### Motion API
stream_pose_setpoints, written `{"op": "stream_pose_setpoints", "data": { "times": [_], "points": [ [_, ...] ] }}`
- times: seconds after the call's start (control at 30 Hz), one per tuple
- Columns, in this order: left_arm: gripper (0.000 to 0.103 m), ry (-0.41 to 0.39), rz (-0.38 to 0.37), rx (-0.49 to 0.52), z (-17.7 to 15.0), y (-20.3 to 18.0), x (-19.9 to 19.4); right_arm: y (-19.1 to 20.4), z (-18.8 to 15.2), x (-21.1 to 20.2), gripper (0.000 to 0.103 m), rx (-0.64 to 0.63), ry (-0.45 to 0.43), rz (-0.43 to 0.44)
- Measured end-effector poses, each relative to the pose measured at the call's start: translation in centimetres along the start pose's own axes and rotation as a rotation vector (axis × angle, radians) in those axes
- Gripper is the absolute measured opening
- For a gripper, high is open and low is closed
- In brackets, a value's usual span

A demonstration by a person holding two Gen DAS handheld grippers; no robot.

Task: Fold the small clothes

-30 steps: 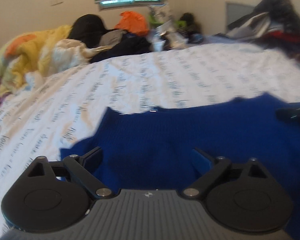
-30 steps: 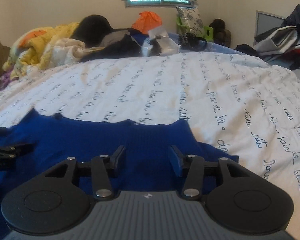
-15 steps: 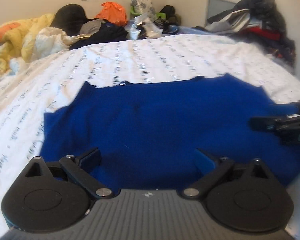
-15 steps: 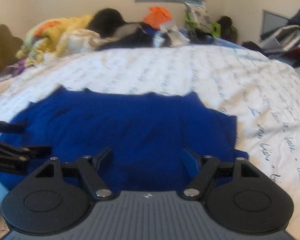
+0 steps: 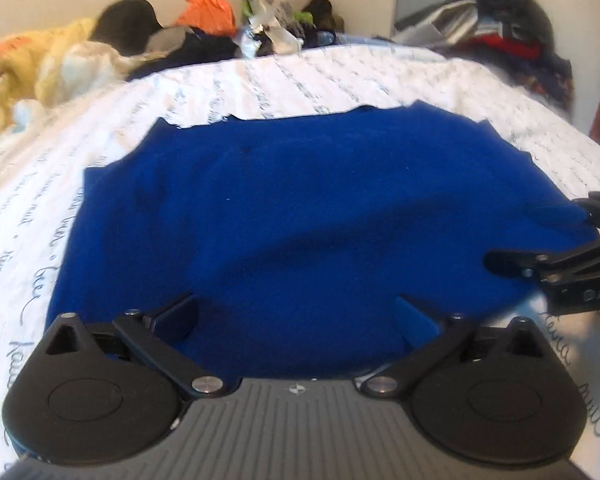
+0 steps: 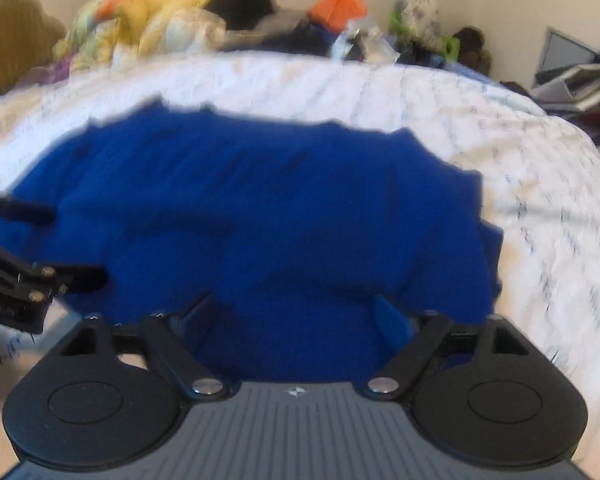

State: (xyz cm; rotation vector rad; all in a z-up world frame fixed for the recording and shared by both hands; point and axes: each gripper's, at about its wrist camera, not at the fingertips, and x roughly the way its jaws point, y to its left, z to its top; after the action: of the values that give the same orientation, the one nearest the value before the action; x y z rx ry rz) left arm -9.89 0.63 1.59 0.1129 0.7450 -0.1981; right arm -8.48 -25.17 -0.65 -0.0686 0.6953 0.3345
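Blue garment point(image 5: 300, 216) lies flat on the bed point(image 5: 340, 80), long axis running left to right, near hem just ahead of both tools. Left gripper point(image 5: 296, 312) over the left half, right gripper point(image 6: 296, 312) over the right; both jaws wide and opening, pads not pressing cloth.

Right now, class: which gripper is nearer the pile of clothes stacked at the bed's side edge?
Right. The right gripper is over the blue garment's end nearest the clothes pile; the left gripper is over the opposite end.
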Motion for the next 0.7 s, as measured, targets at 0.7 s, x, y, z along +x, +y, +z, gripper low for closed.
{"op": "stream_pose_setpoints", "data": {
  "times": [0.7],
  "points": [
    [0.097, 0.009, -0.157, -0.787, -4.7, 10.7, -6.6, -7.3, -4.1, -6.5, 0.097, 0.551, 0.087, 0.082]
  ]
}}
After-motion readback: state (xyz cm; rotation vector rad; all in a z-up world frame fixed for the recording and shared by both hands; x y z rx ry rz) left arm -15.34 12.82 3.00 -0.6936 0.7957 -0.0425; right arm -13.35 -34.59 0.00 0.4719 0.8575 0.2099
